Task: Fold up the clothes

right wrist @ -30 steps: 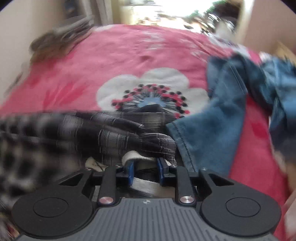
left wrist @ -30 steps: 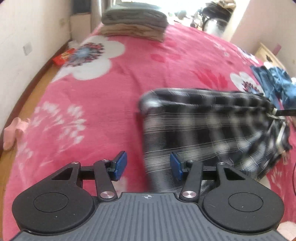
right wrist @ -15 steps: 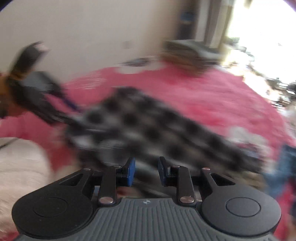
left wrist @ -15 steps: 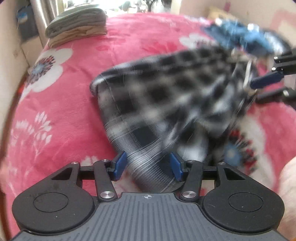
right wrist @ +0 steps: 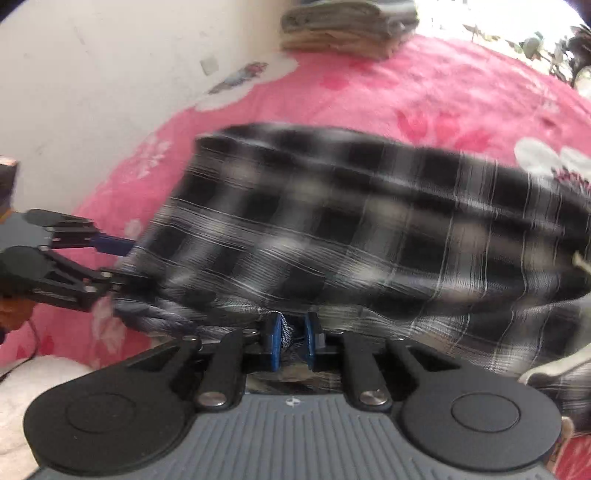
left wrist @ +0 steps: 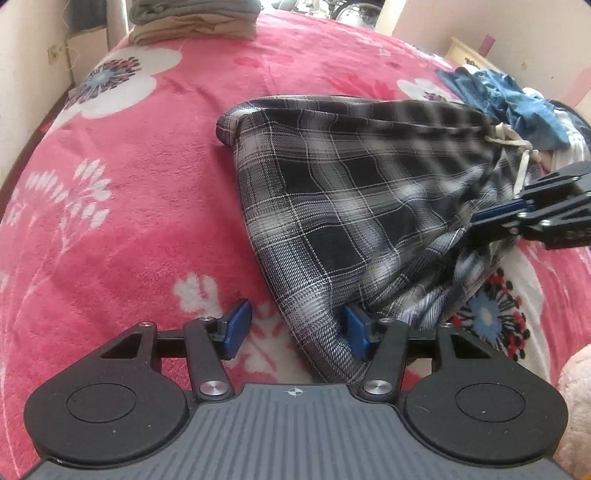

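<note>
A black-and-white plaid garment (left wrist: 332, 192) (right wrist: 369, 229) lies across the pink flowered blanket (left wrist: 129, 221). My left gripper (left wrist: 295, 328) sits low at its near corner; the jaws are opening, and the cloth's edge lies between them, against the right pad only. It shows at the left in the right wrist view as the left gripper (right wrist: 125, 260). My right gripper (right wrist: 293, 341) has narrow, closing jaws pinching a fold of the plaid. In the left wrist view the right gripper (left wrist: 480, 223) grips the garment's right side. A white drawstring (left wrist: 517, 147) hangs there.
A folded stack of clothes (left wrist: 192, 18) (right wrist: 347, 26) rests at the bed's far end. Blue denim clothes (left wrist: 509, 99) are heaped at the far right. A wall (right wrist: 92, 92) runs along the bed's left side. Something pink and fluffy (left wrist: 576, 398) is at the lower right.
My right gripper has swung sideways across the bed, dragging the plaid's drawstring end with it. My left gripper has sunk toward the garment's near corner, and the cloth now lies between its jaws.
</note>
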